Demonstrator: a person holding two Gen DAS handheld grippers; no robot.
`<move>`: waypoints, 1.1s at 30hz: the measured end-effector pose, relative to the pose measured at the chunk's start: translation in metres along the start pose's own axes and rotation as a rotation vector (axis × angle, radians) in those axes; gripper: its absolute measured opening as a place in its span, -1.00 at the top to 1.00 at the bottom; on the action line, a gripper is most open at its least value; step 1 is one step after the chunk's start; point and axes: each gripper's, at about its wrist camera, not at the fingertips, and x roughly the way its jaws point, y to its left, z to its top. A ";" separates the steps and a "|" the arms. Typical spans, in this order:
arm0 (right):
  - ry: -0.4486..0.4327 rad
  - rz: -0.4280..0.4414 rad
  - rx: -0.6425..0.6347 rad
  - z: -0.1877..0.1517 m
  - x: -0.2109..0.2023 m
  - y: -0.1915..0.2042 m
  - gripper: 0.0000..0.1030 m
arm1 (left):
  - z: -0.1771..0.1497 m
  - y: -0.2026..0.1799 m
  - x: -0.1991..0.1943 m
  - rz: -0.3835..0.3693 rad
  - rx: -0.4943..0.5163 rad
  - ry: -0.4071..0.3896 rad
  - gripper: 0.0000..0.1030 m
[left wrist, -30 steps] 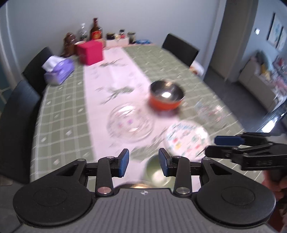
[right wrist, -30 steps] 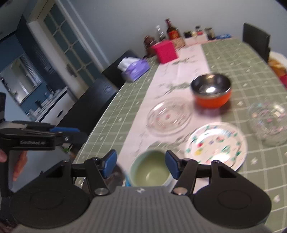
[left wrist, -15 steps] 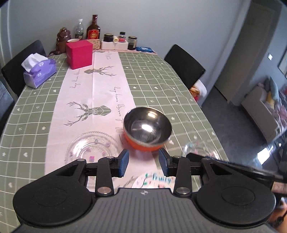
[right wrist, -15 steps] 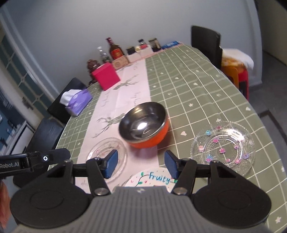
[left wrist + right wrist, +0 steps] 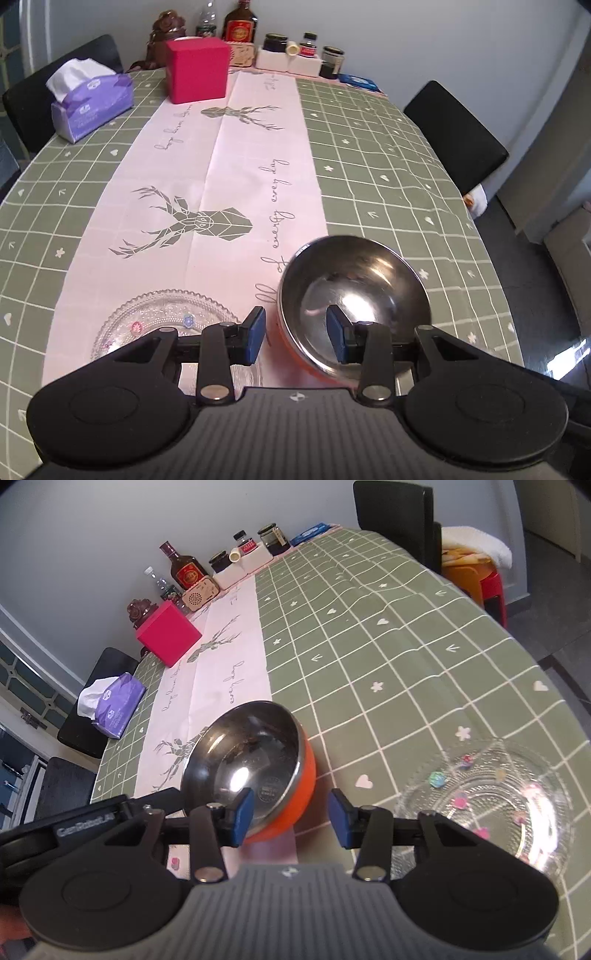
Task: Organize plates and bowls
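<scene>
Glossy steel bowl point(image 5: 354, 291), patterned clear glass plate point(image 5: 491, 797), matt cloth tablecloth point(image 5: 388, 166).

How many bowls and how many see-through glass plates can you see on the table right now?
Bowls: 1, the orange bowl with the shiny metal inside.
Glass plates: 2, one glass plate beside the bowl in the left view, another glass plate on the green cloth in the right view.
Total: 3
</scene>
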 end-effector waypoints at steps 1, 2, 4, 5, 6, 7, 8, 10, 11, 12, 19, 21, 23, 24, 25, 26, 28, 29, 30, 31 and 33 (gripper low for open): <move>0.002 0.005 0.001 0.002 0.004 0.001 0.14 | 0.002 0.002 0.006 -0.004 -0.013 0.003 0.15; 0.004 0.008 0.001 0.003 0.007 0.002 0.14 | 0.003 0.004 0.010 -0.004 -0.024 0.004 0.15; 0.015 0.011 0.004 0.005 0.014 0.002 0.14 | 0.004 0.006 0.019 -0.001 -0.034 0.015 0.15; 0.021 0.014 0.008 0.006 0.017 0.002 0.15 | 0.004 0.007 0.022 0.001 -0.036 0.018 0.15; 0.028 0.014 0.012 0.006 0.021 0.001 0.20 | 0.005 0.007 0.026 0.004 -0.036 0.023 0.15; 0.036 0.011 0.014 0.006 0.024 0.000 0.24 | 0.005 0.008 0.030 0.002 -0.036 0.024 0.15; 0.044 0.005 0.016 0.007 0.028 0.000 0.25 | 0.005 0.008 0.032 0.002 -0.034 0.027 0.18; 0.055 -0.003 0.015 0.006 0.033 -0.001 0.33 | 0.005 0.008 0.036 0.005 -0.021 0.034 0.24; 0.059 -0.003 0.016 0.006 0.035 -0.001 0.34 | 0.005 0.007 0.038 0.007 -0.012 0.037 0.27; 0.061 -0.008 0.015 0.006 0.036 -0.001 0.35 | 0.005 0.007 0.039 0.009 -0.004 0.039 0.32; 0.071 -0.026 0.004 0.003 0.041 0.000 0.45 | 0.002 -0.001 0.047 0.041 0.050 0.050 0.60; 0.070 -0.027 0.002 0.004 0.041 0.000 0.46 | 0.000 -0.003 0.047 0.049 0.062 0.049 0.74; 0.068 -0.032 0.000 0.003 0.040 0.000 0.47 | -0.001 -0.007 0.047 0.066 0.085 0.047 0.78; 0.069 -0.037 -0.004 0.003 0.040 0.001 0.49 | -0.001 -0.008 0.046 0.073 0.096 0.047 0.78; 0.071 -0.043 -0.007 0.003 0.039 0.002 0.50 | -0.002 -0.010 0.046 0.076 0.102 0.049 0.78; 0.072 -0.048 -0.008 0.003 0.038 0.002 0.51 | -0.002 -0.010 0.045 0.079 0.106 0.051 0.78; 0.071 -0.051 -0.013 0.004 0.036 0.003 0.53 | -0.003 -0.011 0.041 0.082 0.108 0.051 0.78; 0.069 -0.054 -0.016 0.004 0.034 0.004 0.54 | -0.003 -0.012 0.039 0.082 0.110 0.050 0.78; 0.065 -0.055 -0.020 0.005 0.032 0.005 0.55 | -0.004 -0.012 0.037 0.083 0.113 0.047 0.78; 0.062 -0.056 -0.027 0.005 0.030 0.007 0.56 | -0.005 -0.013 0.034 0.085 0.117 0.045 0.78; 0.054 -0.060 -0.046 0.005 0.025 0.011 0.57 | -0.004 -0.013 0.028 0.089 0.120 0.045 0.78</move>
